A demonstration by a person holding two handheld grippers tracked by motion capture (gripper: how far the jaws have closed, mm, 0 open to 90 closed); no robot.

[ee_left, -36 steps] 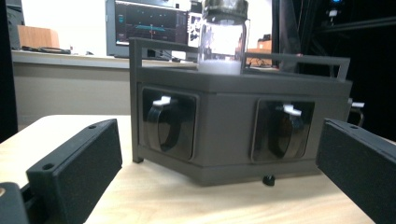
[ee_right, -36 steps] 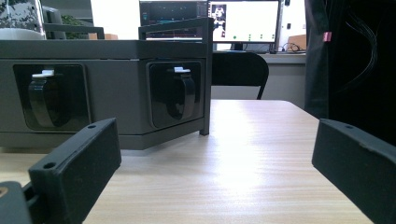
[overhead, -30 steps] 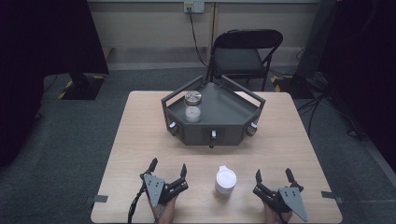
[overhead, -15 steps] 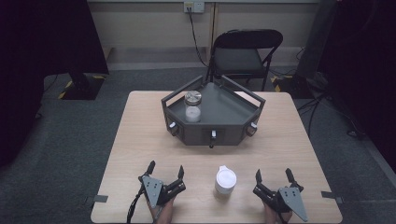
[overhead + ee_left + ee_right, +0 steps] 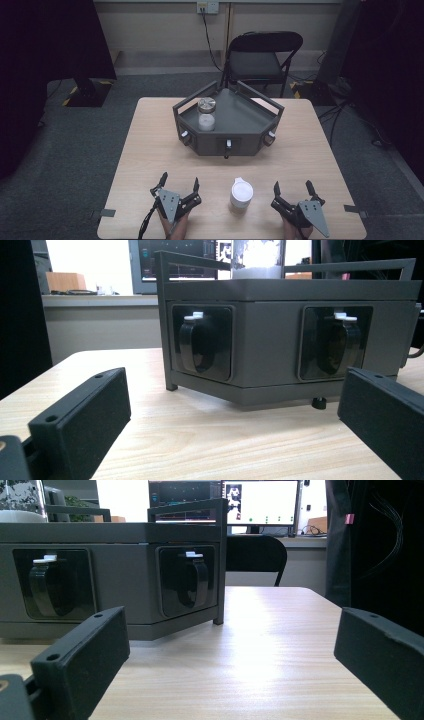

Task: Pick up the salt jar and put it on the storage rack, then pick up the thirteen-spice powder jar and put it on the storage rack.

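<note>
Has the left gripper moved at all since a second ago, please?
Yes, slightly: the left gripper sits a little lower toward the table's near edge, jaws open, left of the white container.

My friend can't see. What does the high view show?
Two open grippers, left and right, rest at the near edge of a wooden table with a white cup between them. Farther back, a dark tray holds a jar.

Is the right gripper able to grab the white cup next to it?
Probably yes. The right gripper is open and holds nothing, and the white cup stands just to its left on the table, with bare wood between them and nothing in the way.
</note>
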